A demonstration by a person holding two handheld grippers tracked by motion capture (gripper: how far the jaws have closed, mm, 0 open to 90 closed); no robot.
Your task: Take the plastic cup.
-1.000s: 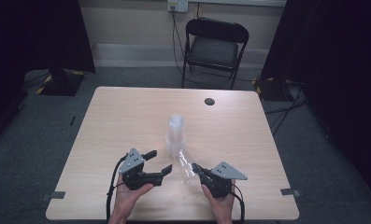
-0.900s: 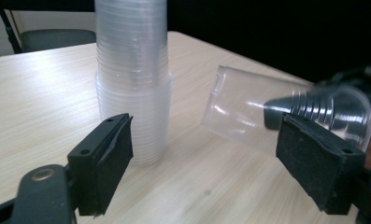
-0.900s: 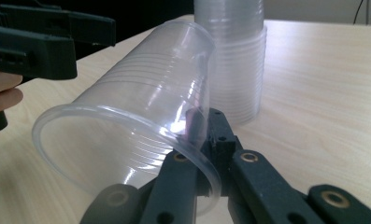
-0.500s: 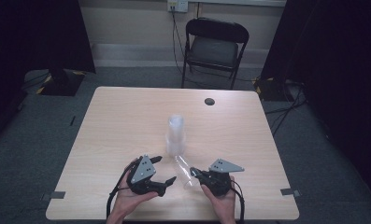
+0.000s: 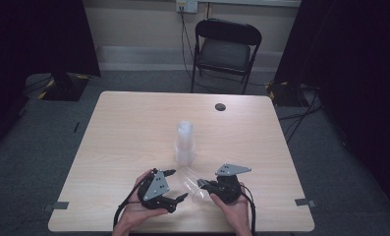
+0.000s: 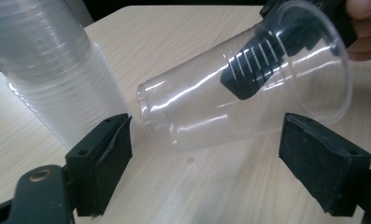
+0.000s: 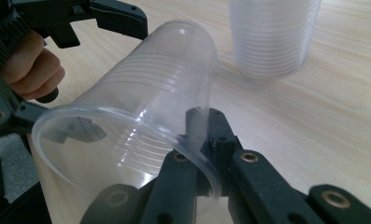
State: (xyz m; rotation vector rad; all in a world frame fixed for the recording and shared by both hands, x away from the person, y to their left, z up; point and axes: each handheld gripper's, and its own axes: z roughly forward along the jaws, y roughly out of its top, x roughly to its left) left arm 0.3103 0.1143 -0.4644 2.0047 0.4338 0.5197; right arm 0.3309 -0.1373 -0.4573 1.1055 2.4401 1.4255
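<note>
I have the right hand-held gripper (image 5: 202, 184) clenched on the rim of a single clear plastic cup (image 5: 190, 180), one jaw inside the mouth and the other outside against the wall; in the right gripper view the pinch (image 7: 198, 140) sits at the near edge of the cup (image 7: 136, 116). The cup lies tipped on its side just above the bench (image 5: 133, 128), its mouth toward my right hand (image 5: 234, 209) and its base pointing toward the stack of clear cups (image 5: 184, 142), which stands upright, mouth down, near the middle of the bench. My left hand-held gripper (image 5: 175, 186) is released: its jaws have just been opening and now stand wide, one on each side of the cup without touching it. In the left gripper view the cup (image 6: 230, 93) lies across the gap between the two black pads (image 6: 106, 154), with the right hand-held gripper's ribbed jaw visible through its wall, and the stack (image 6: 52, 70) rises just beside the cup's base; whether base and stack touch I cannot tell. My left hand (image 5: 133, 216) rests low at the near edge of the bench. A small dark round mark (image 5: 220, 106) sits on the far side of the bench, and a black folding chair (image 5: 225, 49) stands beyond it.
</note>
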